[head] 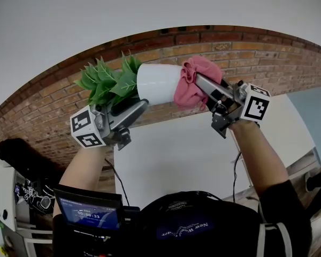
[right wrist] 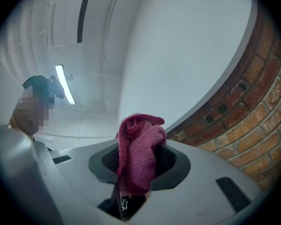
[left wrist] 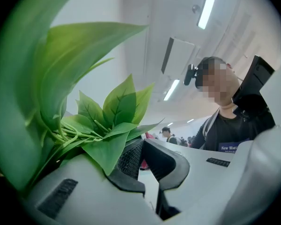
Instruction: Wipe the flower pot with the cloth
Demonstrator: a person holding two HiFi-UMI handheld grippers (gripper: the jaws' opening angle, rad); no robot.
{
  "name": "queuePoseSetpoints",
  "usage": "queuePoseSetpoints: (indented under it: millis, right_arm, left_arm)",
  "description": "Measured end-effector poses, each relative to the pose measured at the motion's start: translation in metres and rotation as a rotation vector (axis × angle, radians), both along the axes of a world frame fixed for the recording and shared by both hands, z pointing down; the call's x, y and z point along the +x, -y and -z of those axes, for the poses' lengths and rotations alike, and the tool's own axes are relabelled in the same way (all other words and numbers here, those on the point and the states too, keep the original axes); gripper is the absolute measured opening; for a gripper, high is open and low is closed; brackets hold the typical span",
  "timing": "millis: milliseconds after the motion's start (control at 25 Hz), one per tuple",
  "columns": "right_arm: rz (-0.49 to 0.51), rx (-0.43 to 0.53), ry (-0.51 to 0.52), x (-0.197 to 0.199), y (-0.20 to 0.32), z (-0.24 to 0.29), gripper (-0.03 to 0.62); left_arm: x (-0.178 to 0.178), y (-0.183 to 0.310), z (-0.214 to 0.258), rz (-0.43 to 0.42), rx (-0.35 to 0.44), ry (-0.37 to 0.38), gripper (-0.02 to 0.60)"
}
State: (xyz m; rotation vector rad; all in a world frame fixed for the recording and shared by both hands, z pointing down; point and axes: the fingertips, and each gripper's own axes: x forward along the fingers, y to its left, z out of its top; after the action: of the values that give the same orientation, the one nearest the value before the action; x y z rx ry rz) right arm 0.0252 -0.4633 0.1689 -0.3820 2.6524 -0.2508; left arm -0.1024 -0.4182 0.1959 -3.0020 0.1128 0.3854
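Your left gripper [head: 140,105], at 7 o'clock of the flower pot [head: 156,83], is pinched almost together at its rim under the leaves [head: 104,82], and the pot lies sideways in the air. Your right gripper [head: 199,82] is clamped on the cloth [head: 191,87], which touches the pot's base at 3 o'clock.

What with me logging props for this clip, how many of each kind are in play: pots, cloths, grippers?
flower pot: 1
pink cloth: 1
grippers: 2, the left gripper and the right gripper
total: 4
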Motion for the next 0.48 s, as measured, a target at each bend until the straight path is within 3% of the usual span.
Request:
queuePoseSetpoints:
  millis: [280, 480]
  right_arm:
    - [0.009, -0.006, -0.037, -0.008, 0.0, -0.016, 0.109]
    - [-0.028, -0.009, 0.006, -0.006, 0.002, -0.016, 0.109]
  left_arm:
    - [-0.008, 0.004, 0.014, -0.018, -0.023, -0.074, 0.008]
    - [-0.011, 0.013, 0.022, 0.005, -0.095, -0.187, 0.008]
